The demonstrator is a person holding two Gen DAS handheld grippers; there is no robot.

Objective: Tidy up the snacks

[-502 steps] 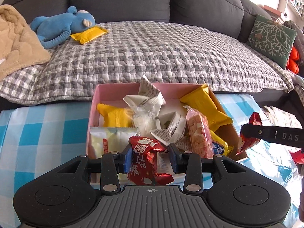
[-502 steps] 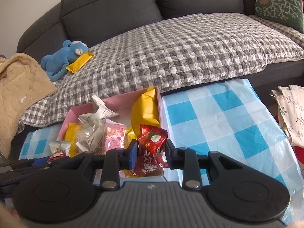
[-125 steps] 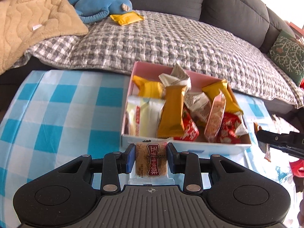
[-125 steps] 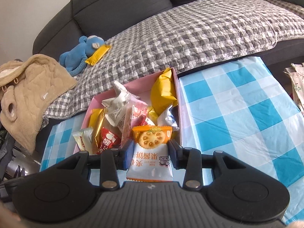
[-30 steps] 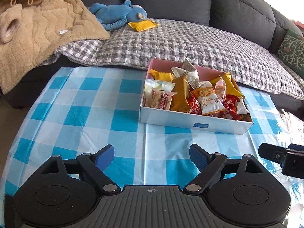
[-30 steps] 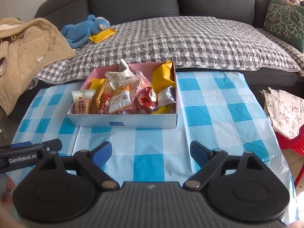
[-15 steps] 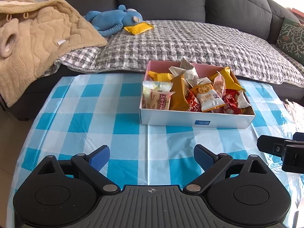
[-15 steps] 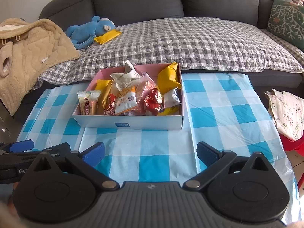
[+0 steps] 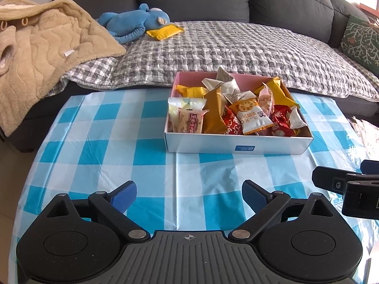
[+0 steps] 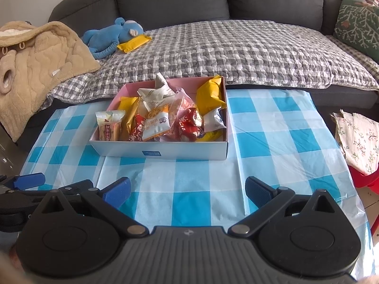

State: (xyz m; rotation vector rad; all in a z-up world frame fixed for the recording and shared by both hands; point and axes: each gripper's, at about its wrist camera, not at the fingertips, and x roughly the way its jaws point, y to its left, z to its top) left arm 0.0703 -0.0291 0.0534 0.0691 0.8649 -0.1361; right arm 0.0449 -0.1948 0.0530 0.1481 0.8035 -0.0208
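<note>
Blue pads on the left gripper (image 9: pixel 189 195) and right gripper (image 10: pixel 188 190) stood wide apart, having just opened, holding nothing. The box (image 9: pixel 236 145) looked heaped; a bump might have spilled snacks (image 9: pixel 251 118).

Home living room, grey sofa (image 9: pixel 236 0), checked quilt (image 9: pixel 225 52), blue plush toy (image 9: pixel 132 23), gingham-covered table (image 9: pixel 106 142)
</note>
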